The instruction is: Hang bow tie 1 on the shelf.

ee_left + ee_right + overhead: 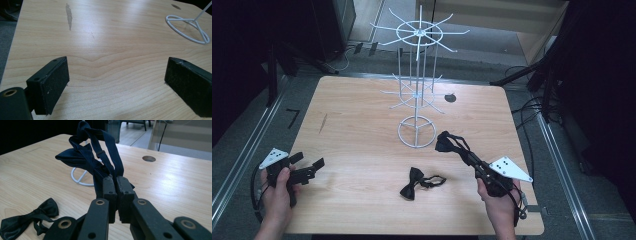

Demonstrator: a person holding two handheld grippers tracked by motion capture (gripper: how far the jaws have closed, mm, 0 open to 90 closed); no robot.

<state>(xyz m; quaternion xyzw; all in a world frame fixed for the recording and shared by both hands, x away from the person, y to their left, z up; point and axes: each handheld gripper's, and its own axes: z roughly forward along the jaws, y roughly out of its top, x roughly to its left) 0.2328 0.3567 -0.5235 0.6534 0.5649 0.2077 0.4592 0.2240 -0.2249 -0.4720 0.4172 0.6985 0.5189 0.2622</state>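
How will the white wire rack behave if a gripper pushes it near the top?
The white wire rack will probably tip easily: it is tall on one small ring base. It looks light, being thin wire, so it may also slide on the smooth table.

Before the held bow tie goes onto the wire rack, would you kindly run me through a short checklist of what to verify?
1. Right tool shut on the navy bow tie: ok.
2. Strap loop stands up above the tool, free to catch a hook: ok.
3. Rack upright on the table, its base flat: ok.
4. Rack arms bare: ok.
5. Left tool open and apart from the rack: ok.
6. Black bow tie lies clear of the way to the rack: ok.
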